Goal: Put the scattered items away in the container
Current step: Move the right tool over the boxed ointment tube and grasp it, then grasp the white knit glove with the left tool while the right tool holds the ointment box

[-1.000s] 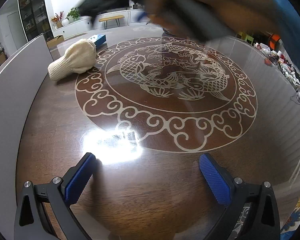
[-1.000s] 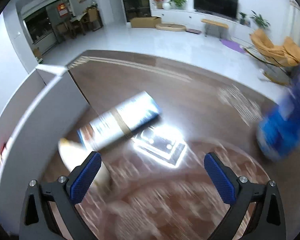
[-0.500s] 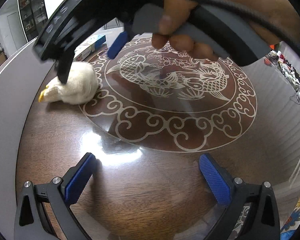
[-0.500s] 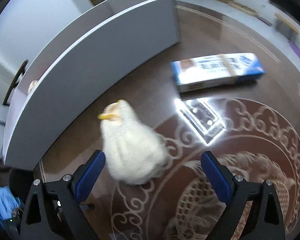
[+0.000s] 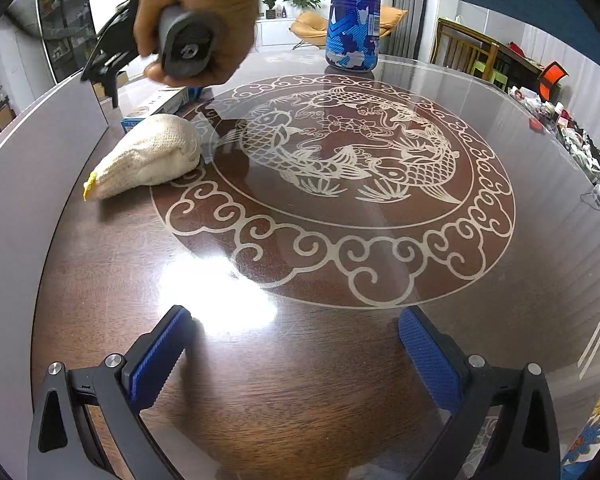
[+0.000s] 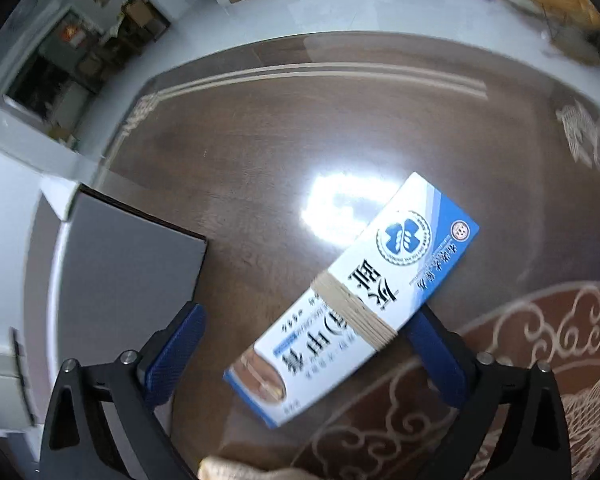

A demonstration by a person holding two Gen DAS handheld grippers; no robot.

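tabletop (image 5: 300, 380) – dark wood, glossy, pale koi medallion | on it: cream knit glove (image 5: 148, 158) just beside blue-white box (image 6: 352, 300) | blue can (image 5: 353, 20) upright, far edge | grey container wall (image 5: 16, 200) along left

Bright indoor light throws a white glare patch on the glossy counter (image 5: 300, 360) just ahead of each claw, while the right wrist view is smeared with motion blur and both fisheye views bend and darken at their edges.
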